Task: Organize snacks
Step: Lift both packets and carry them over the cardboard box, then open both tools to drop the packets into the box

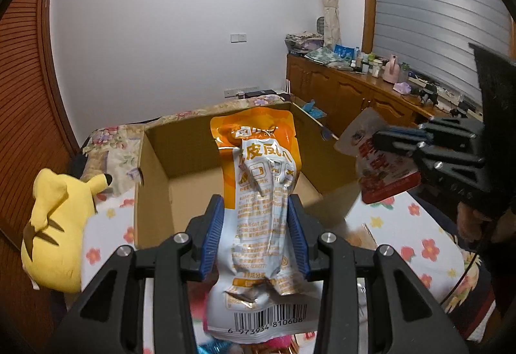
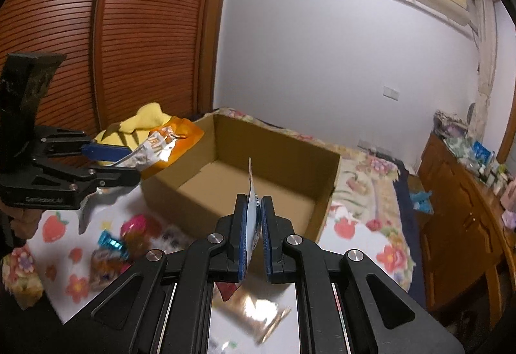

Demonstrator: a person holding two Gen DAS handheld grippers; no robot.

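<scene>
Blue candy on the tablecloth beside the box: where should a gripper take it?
Grip the blue candy across its narrow middle, coming straight down from above. It seems to lie flat on the tablecloth among other snacks, so a side approach would likely bump them. Blur hides its exact shape.

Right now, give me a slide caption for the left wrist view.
Left gripper holds an orange snack pouch before the open cardboard box, the right gripper alongside with a red packet.

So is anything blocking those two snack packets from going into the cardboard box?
Nothing visible does. The left gripper holds the orange packet just before the open cardboard box, and the right gripper holds the red packet near its other side. The box has no lid and looks empty inside.
</scene>
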